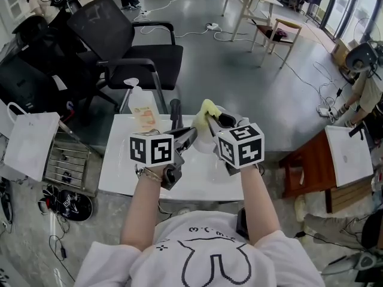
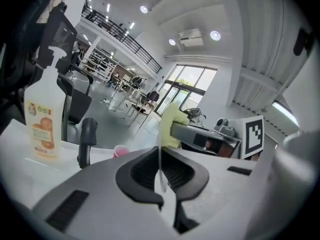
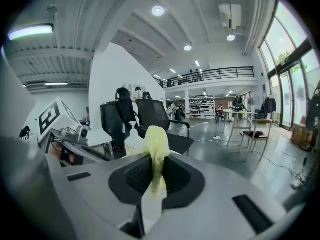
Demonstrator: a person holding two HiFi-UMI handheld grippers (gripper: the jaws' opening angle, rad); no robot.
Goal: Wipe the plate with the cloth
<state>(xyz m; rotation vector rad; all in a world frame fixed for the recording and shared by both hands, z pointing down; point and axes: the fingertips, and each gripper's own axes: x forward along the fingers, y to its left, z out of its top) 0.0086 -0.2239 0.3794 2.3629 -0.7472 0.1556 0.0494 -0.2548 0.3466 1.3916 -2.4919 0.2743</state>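
Note:
Both grippers are held up above the white table [image 1: 119, 172]. My left gripper [image 1: 190, 136] is shut on the rim of a white plate [image 1: 204, 143]. In the left gripper view the plate [image 2: 160, 171] shows edge-on as a thin white line between the pads. My right gripper [image 1: 213, 122] is shut on a yellow cloth [image 1: 206, 109], which bunches up out of its jaws [image 3: 156, 156]. The cloth [image 2: 170, 124] sits just beyond the plate's edge, close to the left gripper's tips. Whether cloth and plate touch I cannot tell.
A soap pump bottle [image 1: 142, 109] with an orange label [image 2: 42, 121] and a black upright handle [image 1: 175, 112] stand at the table's far side. A pink cup [image 2: 120, 150] sits near them. A black office chair [image 1: 131, 46] stands behind, and a white bag [image 1: 30, 142] hangs at the left.

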